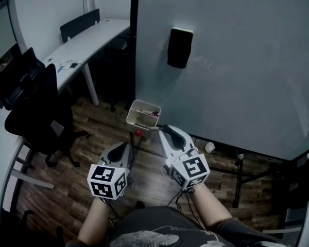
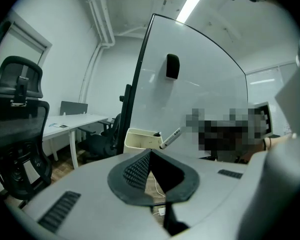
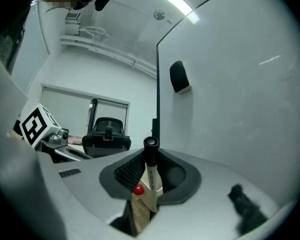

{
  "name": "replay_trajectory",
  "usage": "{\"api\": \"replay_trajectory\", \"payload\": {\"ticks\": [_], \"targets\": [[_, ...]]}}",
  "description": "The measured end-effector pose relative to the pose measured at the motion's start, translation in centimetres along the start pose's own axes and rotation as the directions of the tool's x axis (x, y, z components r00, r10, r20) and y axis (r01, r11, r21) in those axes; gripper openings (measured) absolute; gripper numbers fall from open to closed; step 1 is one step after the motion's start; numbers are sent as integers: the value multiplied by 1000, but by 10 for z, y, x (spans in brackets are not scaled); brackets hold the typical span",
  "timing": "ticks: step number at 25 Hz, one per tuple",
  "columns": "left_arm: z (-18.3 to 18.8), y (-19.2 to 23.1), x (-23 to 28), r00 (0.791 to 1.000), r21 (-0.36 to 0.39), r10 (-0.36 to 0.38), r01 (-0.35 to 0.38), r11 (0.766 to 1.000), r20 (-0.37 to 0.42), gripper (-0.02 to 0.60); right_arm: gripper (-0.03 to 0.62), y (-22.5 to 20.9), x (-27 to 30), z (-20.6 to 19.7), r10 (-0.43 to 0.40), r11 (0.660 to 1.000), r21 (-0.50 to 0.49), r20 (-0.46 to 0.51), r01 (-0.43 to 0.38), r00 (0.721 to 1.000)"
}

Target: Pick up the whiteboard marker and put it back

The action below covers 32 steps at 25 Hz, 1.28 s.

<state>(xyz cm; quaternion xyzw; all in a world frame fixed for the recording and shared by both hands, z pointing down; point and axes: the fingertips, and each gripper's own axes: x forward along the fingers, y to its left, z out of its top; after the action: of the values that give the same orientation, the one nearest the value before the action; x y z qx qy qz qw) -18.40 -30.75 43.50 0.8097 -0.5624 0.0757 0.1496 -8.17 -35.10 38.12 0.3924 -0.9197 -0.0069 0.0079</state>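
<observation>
Whiteboard [image 1: 237, 60] on its stand fills the space ahead of me, over a wood-plank floor. My right gripper [image 1: 165, 130] is clamped on the whiteboard marker [image 3: 151, 159], with the ribbed pads pressed to either side of the barrel and the black cap standing up past the tips. My left gripper [image 2: 149, 154] has its pads together on nothing, held lower and to the side.

The cream tray [image 1: 143, 107] hangs at the board's lower edge, just past the right tips, so I judge the step to be the return. To do it well I should keep the squeeze firm and bring the barrel over the open top. It should sink inside the walls before I let go, and the left tool should stay clear.

Only the right gripper view shows the grip itself, with a red knob [image 3: 138, 189] below. The head view hides that contact but lays out tray, tips and the black eraser [image 1: 179, 47] higher up. From the left gripper view I see a marker slanting beside the tray's rim, side-on.
</observation>
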Motion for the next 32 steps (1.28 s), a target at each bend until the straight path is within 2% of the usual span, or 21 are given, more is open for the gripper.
{"api": "replay_trajectory", "payload": {"ticks": [12, 23, 32], "targets": [[-5, -54, -34, 999, 10, 28, -29, 1000, 30, 12, 81, 11, -68, -1, 46, 999, 19, -6, -46, 999], [-29, -120, -75, 997, -4, 67, -67, 998, 40, 12, 81, 25, -150, -19, 96, 995, 44, -46, -94, 994], [-50, -145, -110, 991, -31, 125, -124, 992, 39, 12, 81, 40, -197, -28, 124, 991, 56, -61, -121, 990]]}}
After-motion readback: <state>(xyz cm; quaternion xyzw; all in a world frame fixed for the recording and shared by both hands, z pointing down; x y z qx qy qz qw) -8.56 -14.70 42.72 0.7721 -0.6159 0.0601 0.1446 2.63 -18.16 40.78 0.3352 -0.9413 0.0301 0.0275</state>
